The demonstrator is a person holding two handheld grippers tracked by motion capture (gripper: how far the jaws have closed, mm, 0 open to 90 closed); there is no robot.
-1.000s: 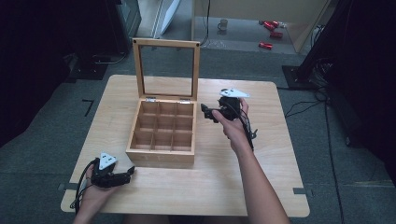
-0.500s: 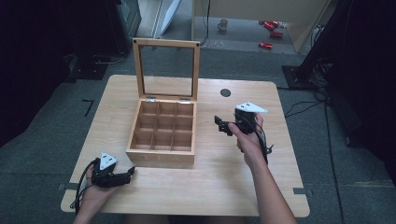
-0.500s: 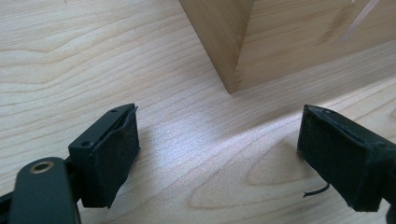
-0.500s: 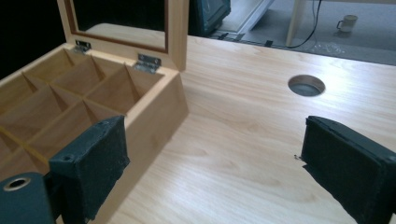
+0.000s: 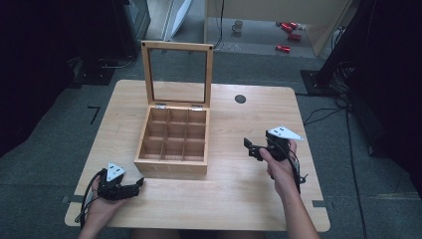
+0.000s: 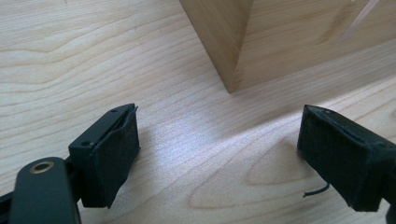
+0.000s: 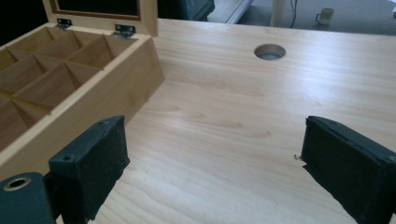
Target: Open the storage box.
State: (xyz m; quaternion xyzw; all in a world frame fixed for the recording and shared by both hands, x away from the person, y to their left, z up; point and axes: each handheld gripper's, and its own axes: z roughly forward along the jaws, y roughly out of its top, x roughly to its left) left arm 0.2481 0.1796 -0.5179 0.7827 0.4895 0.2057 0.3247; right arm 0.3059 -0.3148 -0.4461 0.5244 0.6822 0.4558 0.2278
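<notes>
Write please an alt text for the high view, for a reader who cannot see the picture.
A wooden box with nine empty compartments stands on a light wooden table, its glass-paned lid raised upright. A person's hands hold two black claws low over the table: the left claw near the box's front left corner, the right claw to the box's right, both open and holding nothing.

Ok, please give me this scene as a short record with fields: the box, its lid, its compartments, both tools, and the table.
box: wooden box on the table, between the two tools
lid: glass-paned lid open, standing upright
compartments: nine, all empty
left tool: left tool open, holds nothing, near the box's front left corner
right tool: right tool open, holds nothing, right of the box
table: light wood table, round hole behind
</notes>
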